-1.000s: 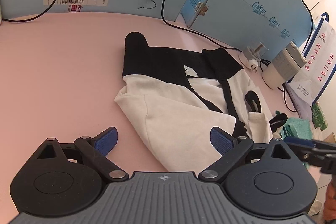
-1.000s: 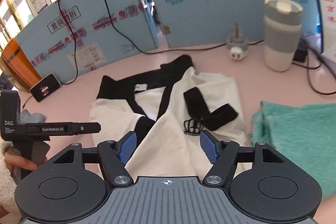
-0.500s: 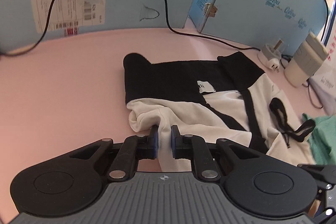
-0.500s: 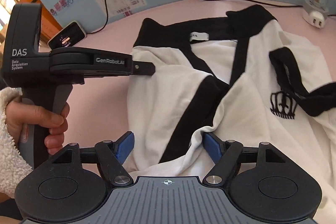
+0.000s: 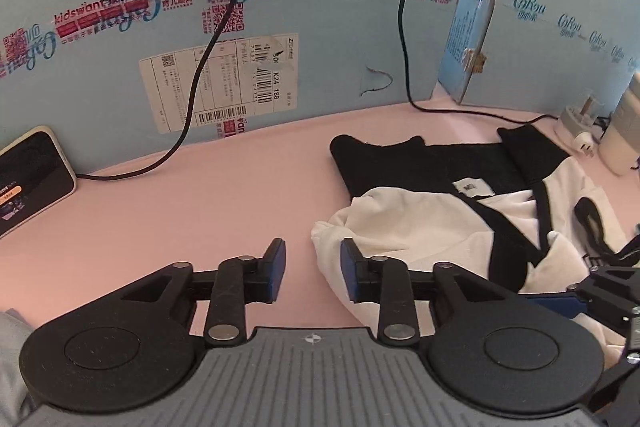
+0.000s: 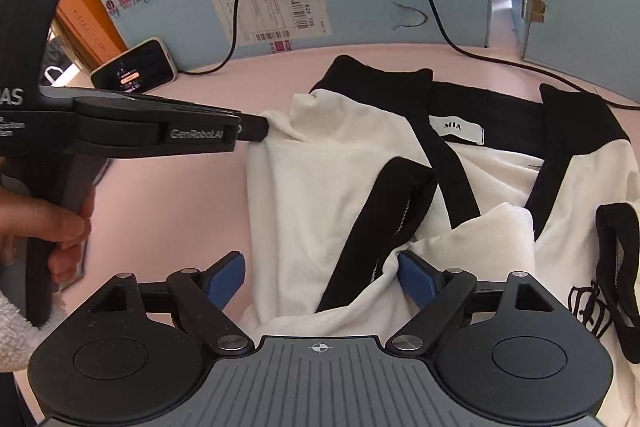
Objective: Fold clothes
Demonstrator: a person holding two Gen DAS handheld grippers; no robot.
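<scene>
garment (image 6: 340, 179) label read "MIA" | left gripper (image 5: 311, 267) "GenRobot.AI", parted, nothing held | right gripper (image 6: 320, 273) spread wide over cloth | wall (image 5: 280, 39) "kidswant"

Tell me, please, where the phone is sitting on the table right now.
The phone lies at the far left of the pink table, against the blue cardboard wall, left of the black-and-white garment in both wrist views.

I count one black-and-white garment (image 6: 352, 179), one phone (image 6: 134, 67), two black cables (image 5: 404, 27), one shipping label (image 5: 224, 87), one plug adapter (image 5: 576, 123) and my two grippers (image 5: 311, 267) (image 6: 320, 273).
</scene>
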